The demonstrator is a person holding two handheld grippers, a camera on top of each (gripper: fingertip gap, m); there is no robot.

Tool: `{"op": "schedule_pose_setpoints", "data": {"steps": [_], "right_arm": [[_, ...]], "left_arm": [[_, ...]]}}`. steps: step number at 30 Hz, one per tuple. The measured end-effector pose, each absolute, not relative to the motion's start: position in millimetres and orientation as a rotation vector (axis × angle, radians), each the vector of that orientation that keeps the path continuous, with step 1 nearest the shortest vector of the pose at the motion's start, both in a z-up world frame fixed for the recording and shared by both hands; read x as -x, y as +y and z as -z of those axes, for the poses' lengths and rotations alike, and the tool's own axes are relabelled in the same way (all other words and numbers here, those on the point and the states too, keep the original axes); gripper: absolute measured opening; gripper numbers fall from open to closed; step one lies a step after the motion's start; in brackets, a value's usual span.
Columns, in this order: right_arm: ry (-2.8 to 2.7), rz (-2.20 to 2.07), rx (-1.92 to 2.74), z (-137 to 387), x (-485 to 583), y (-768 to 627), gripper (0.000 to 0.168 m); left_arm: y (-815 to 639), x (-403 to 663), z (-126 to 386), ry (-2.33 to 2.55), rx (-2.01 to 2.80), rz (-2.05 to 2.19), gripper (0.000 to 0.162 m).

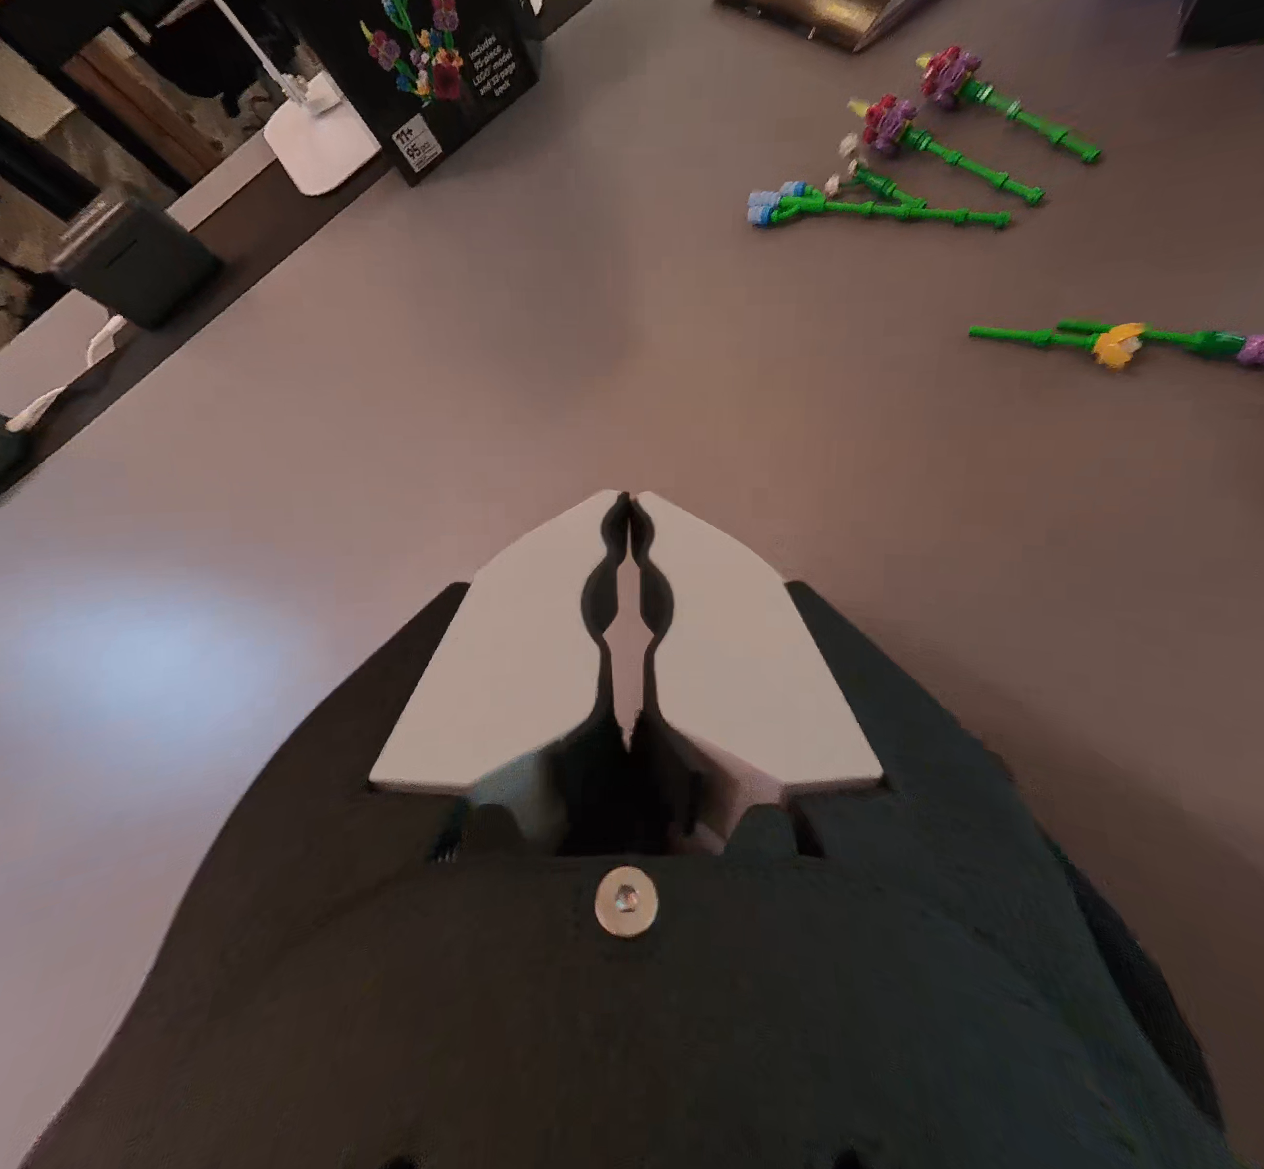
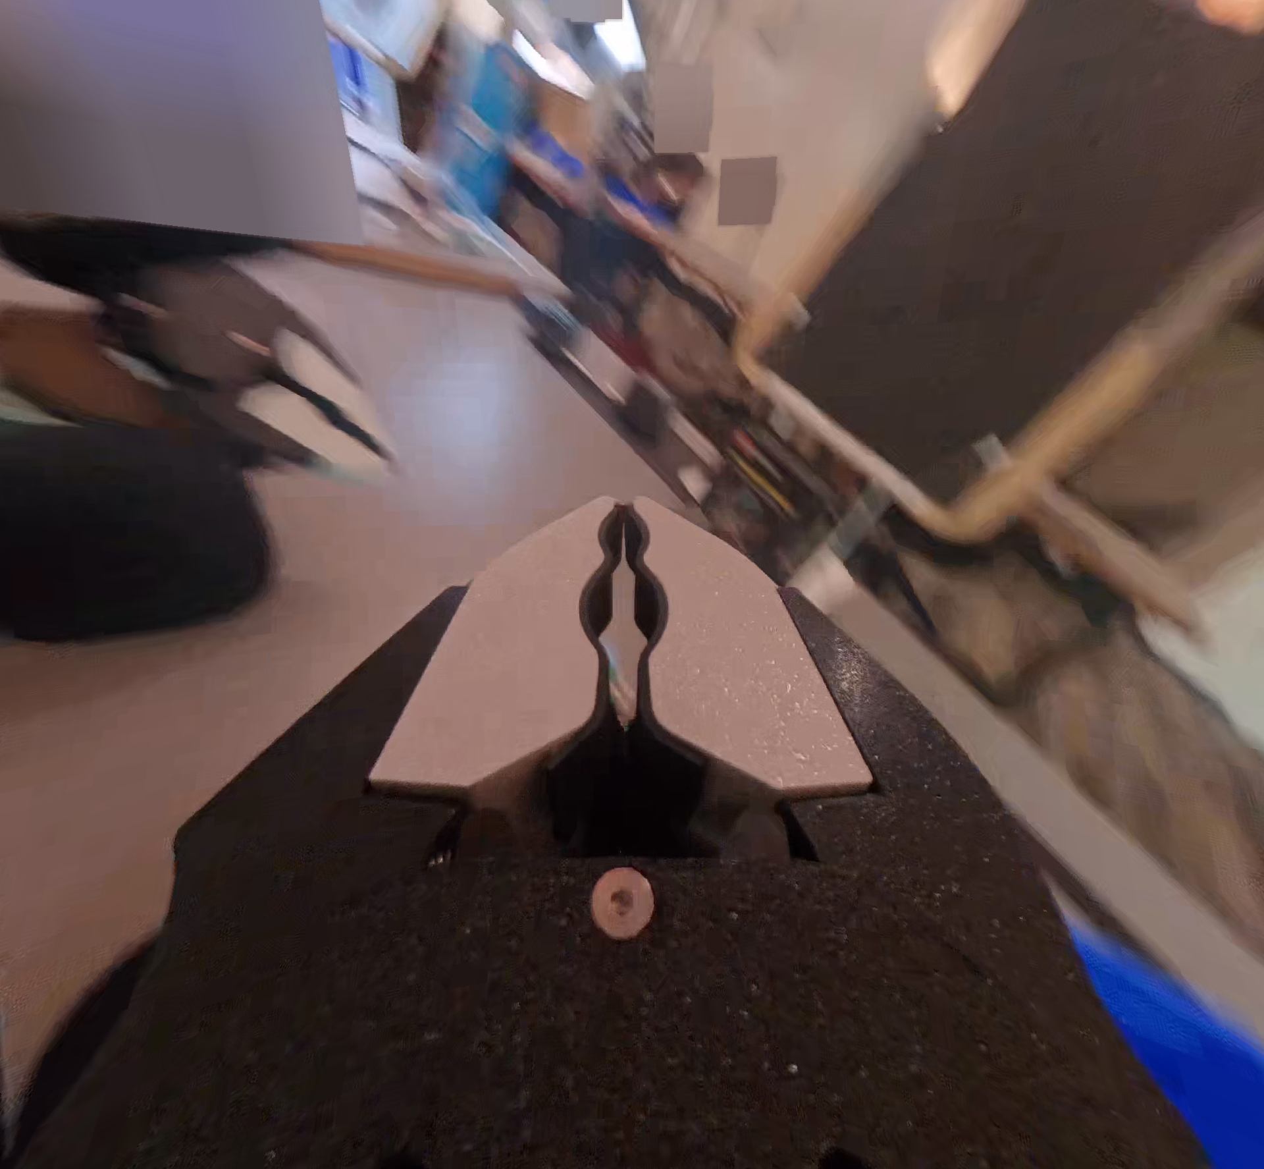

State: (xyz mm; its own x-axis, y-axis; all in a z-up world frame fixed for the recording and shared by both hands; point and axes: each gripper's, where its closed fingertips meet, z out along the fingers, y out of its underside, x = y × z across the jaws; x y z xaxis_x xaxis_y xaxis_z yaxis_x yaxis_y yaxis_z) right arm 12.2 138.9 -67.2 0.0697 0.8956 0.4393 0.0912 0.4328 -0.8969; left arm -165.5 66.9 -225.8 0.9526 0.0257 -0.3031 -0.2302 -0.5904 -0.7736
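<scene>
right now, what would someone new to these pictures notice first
The brick-built flowers with green stems, lying loose on the grey table to the upper right of the left gripper, which is shut and empty. Behind them a black toy box stands upright at the table's far edge. The right gripper is also shut, its view smeared by blur.

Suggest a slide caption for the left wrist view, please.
Shut tongs over grey table; brick flowers lie apart.

Left claw (image 1: 624,498) empty, fingertips pressed together, right claw (image 2: 624,508) likewise closed and empty
</scene>
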Motion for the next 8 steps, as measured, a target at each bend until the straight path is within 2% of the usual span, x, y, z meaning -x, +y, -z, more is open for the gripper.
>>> {"op": "schedule_pose_setpoints", "data": {"steps": [4,8], "right_arm": [[-1.607,-0.947,0.672,90,42,7,0.0],[-1.681,-0.97,0.609,112,60,-49,0.0]], "left_arm": [[60,183,238,0.199,2.256,-0.652,0.0],[55,195,239,0.254,2.266,-0.916,0.0]]}}
